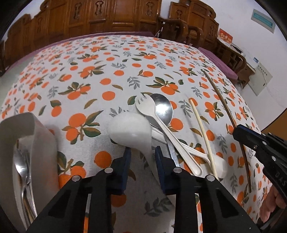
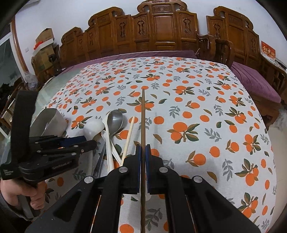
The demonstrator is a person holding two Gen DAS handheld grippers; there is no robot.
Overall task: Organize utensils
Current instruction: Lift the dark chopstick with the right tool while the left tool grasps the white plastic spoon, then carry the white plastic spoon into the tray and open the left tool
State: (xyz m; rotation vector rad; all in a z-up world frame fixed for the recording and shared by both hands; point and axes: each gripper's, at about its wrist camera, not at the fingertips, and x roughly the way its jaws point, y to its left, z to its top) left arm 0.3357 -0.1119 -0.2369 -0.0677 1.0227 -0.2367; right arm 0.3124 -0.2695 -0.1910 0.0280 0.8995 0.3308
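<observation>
Right wrist view: right gripper pinched brown chopstick, probably for holder; left gripper spread around ladle.

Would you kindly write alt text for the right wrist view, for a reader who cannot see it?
The right gripper is shut on a dark brown chopstick above an orange-print tablecloth. To its left lie a pale chopstick, white spoons and a metal spoon, with the left gripper nearby.

Beyond your orange-print tablecloth you face a carved wooden bench with a purple cushion against a pale wall, cardboard boxes stacked far left.
</observation>
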